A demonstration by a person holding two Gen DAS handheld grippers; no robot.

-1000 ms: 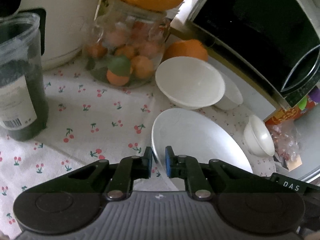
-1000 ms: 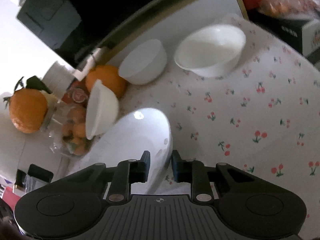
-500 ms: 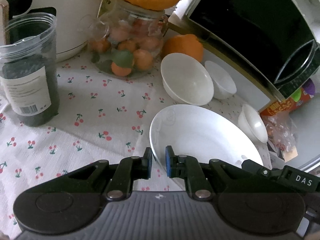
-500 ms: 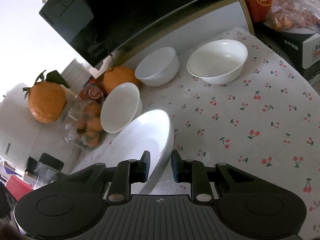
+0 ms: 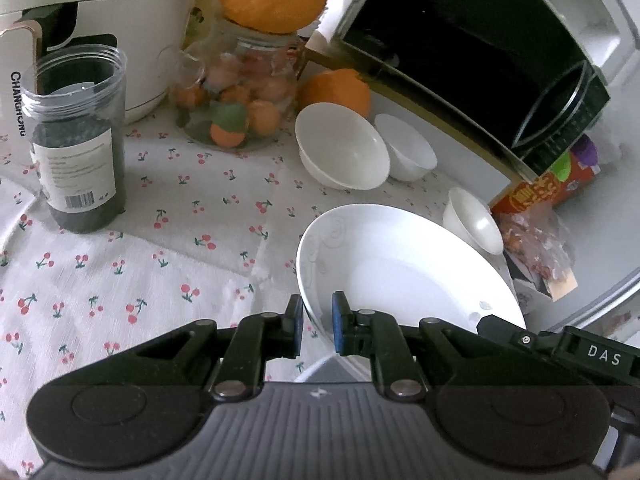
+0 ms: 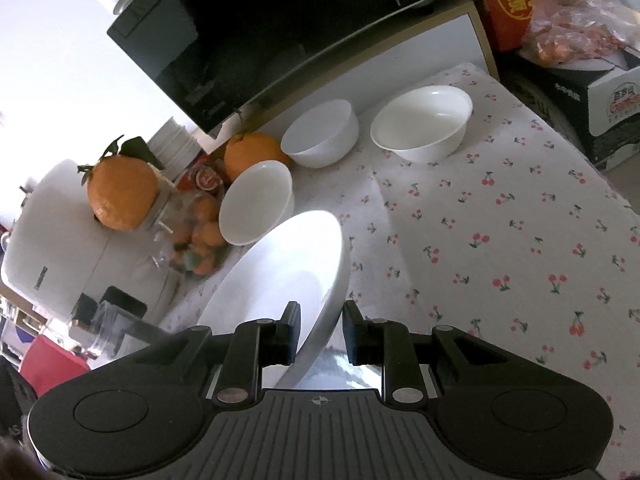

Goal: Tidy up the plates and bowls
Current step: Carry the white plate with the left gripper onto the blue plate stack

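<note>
A large white plate [image 5: 400, 272] hangs tilted above the cherry-print tablecloth [image 5: 180, 240], carried by both grippers. My left gripper [image 5: 317, 322] is shut on its near left rim. My right gripper [image 6: 322, 330] is shut on the opposite rim of the plate [image 6: 288, 264]; its black body shows at the lower right of the left wrist view. Three white bowls stand on the cloth beyond the plate: a wide one [image 6: 420, 120], a smaller one [image 6: 320, 132] and one [image 6: 256, 208] beside the fruit jar.
A black oven [image 5: 460, 48] stands along the back with an orange [image 5: 336, 88] in front. A glass jar of small fruit [image 5: 240, 96], a clear jar with dark contents [image 5: 76, 140] and a white appliance [image 5: 100, 20] are at the left. Boxes and snack bags [image 6: 612, 112] crowd the right edge.
Both grippers have risen and drawn back with the plate between them. The bowls and jars now look smaller and farther away, and more of the tablecloth shows.
</note>
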